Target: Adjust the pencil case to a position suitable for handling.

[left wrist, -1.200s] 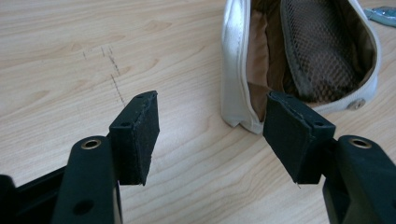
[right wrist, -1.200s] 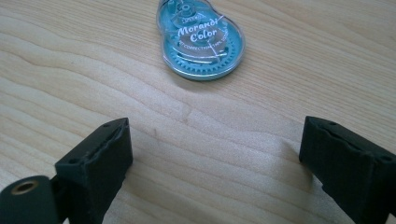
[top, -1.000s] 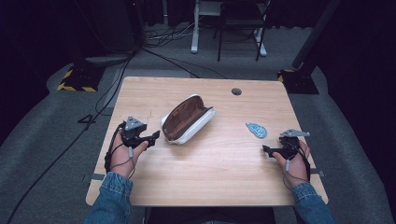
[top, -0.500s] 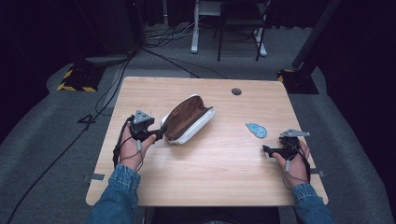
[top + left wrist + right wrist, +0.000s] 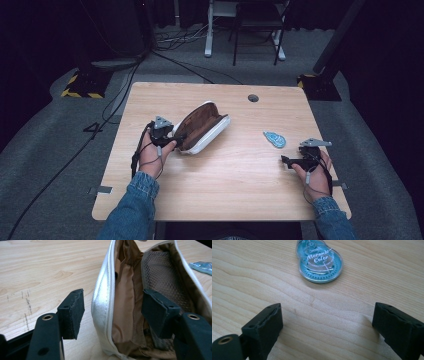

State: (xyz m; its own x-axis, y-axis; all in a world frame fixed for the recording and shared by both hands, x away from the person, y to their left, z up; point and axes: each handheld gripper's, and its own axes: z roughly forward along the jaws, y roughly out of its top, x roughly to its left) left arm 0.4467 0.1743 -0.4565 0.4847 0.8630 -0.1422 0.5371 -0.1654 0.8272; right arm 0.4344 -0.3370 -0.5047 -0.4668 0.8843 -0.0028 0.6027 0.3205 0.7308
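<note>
Now the left gripper (image 5: pixel 176 140) is at the near-left end of the pouch (image 5: pixel 204 126), which lies open on its side left of the middle of the table (image 5: pixel 235 185). Its jaws are spread: one sits outside the white wall, the other inside over the brown lining, and neither pad presses the fabric. Over on the right, the right gripper (image 5: pixel 286 160) rests on the wood with jaws spread and nothing between them, aimed at the blue tape dispenser (image 5: pixel 274 139) just beyond.
</note>
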